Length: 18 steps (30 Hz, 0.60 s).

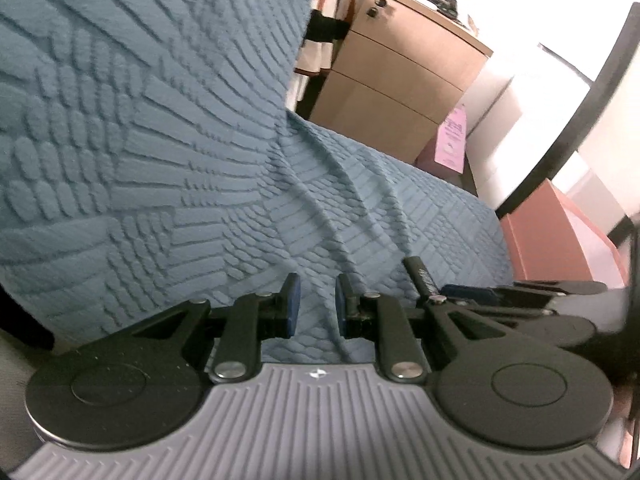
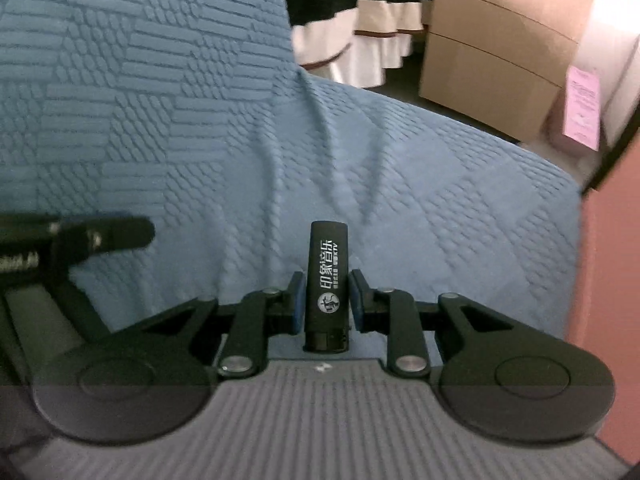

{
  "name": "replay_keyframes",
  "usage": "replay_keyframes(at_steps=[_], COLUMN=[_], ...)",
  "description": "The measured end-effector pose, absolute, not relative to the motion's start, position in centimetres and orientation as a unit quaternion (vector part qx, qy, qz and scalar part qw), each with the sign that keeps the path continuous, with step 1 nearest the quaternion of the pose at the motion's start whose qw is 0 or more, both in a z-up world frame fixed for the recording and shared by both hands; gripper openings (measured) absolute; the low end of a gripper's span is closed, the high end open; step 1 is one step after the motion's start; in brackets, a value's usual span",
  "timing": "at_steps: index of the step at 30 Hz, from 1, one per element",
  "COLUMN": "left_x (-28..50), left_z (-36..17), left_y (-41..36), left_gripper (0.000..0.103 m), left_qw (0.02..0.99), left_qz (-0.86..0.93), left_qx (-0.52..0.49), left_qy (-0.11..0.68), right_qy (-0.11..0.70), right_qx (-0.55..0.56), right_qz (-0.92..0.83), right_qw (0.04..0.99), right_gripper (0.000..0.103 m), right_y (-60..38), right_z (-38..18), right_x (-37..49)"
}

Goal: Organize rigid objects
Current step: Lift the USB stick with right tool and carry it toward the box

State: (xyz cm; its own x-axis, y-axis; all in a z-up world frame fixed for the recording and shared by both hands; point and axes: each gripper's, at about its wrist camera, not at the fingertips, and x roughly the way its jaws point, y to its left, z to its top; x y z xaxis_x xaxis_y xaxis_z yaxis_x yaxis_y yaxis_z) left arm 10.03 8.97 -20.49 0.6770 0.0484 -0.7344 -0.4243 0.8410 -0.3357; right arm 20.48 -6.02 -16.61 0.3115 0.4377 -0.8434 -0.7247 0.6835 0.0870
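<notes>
Right gripper (image 2: pixel 325 304): blue-padded fingers (image 2: pixel 297 300) set close on either side of a black lighter (image 2: pixel 326 284). Left pad touches the lighter body; a thin gap may remain at the right pad, hard to tell. Lighter stands upright between the jaws, white printed characters and a round logo facing the camera, its capped top rising above the fingertips, its base just above the grey ribbed housing (image 2: pixel 320 420).

Left gripper (image 1: pixel 316 304): jaws parted to a narrow gap, nothing between them, only blue fabric showing through. In the left wrist view, the right gripper's linkage sits just beside it on the right, with the lighter (image 1: pixel 418 276) poking up at a tilt. In the right wrist view, the left gripper's finger (image 2: pixel 108 234) enters from the left edge, blurred.

Surroundings: both grippers are over a blue textured sofa cover (image 1: pixel 140 140), quilted in blocks of ridges and pebbled ovals; backrest rises at left, seat folds into creases ahead of the fingers. Beyond the seat edge, a light wooden drawer cabinet (image 1: pixel 400 80) with a pink sheet of paper (image 1: pixel 452 140) leaning near its foot. A striped white, black and rust cloth (image 2: pixel 360 20) hangs behind the sofa. Salmon-coloured surface (image 2: pixel 608 280) at far right.
</notes>
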Motion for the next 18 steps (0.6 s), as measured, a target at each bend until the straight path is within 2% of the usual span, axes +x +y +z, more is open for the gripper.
replay_keyframes(at_steps=[11,18], left_x=[11.6,12.2], left_z=[-20.2,-18.7], left_y=[5.2,3.5], left_gripper=[0.020,0.020], left_qw=[0.893,0.892], left_qz=[0.070,0.042], left_qx=[-0.197,-0.196], left_qy=[0.398,0.405], right_qy=[0.454,0.434], right_qx=[-0.105,-0.069], right_qz=[0.310,0.295], right_qw=[0.829,0.848], right_gripper=[0.026,0.026], right_y=[-10.9,-12.9], right_z=[-16.6,-14.3], right_x=[18.5,17.9])
